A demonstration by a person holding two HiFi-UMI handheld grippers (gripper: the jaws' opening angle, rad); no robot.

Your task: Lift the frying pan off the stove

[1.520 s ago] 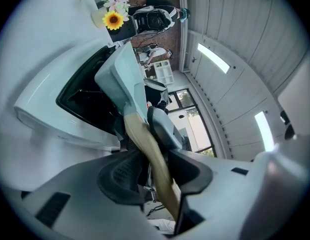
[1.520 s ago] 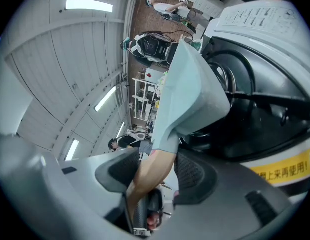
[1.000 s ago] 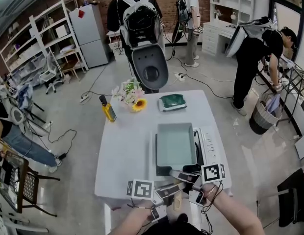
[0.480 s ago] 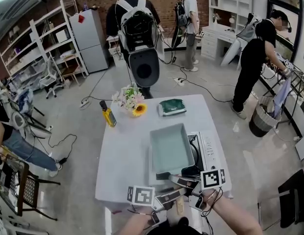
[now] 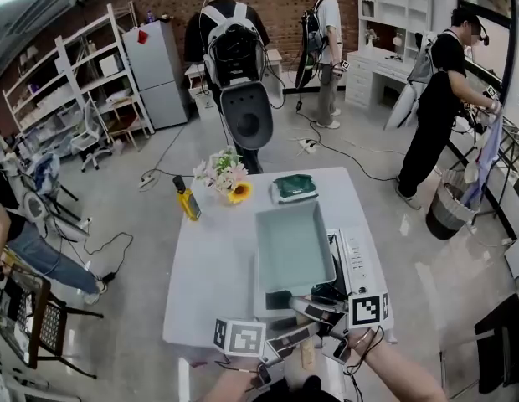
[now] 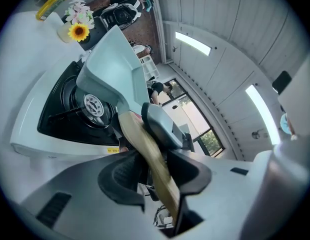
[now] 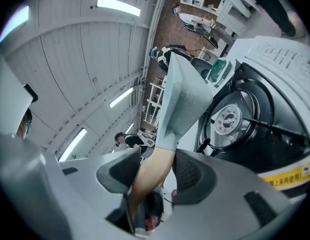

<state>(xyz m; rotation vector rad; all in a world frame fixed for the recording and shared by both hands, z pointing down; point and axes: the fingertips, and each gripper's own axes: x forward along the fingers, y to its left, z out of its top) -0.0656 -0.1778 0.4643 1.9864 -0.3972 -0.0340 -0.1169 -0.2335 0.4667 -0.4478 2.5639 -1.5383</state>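
1. Frying pan [image 5: 293,249] is held up, tilted, over the left part of the stove [image 5: 353,258] and the worktop [image 5: 213,266]. The burner [image 6: 92,104] is exposed beneath it; no contact is seen.
2. The wooden handle [image 6: 145,149] is pinched by both grippers: the right gripper [image 7: 155,176] nearer the pan, the left gripper [image 6: 155,170] further back.
3. Left fingers have just been opening a little, with the handle between them and the pads seen on the wood. Right fingers are clamped on the wood.
4. Handling, as judged: the pan is stiff and moderately heavy, with its weight well ahead of the grip, so nose-drop and roll are to be expected.
5. The smooth, rounded wood is likely to twist in the pads. Hold is best taken close to where the handle meets the pan, with the rear grip used against roll.
6. If the left grip is eased further, a sudden tip is to be expected.
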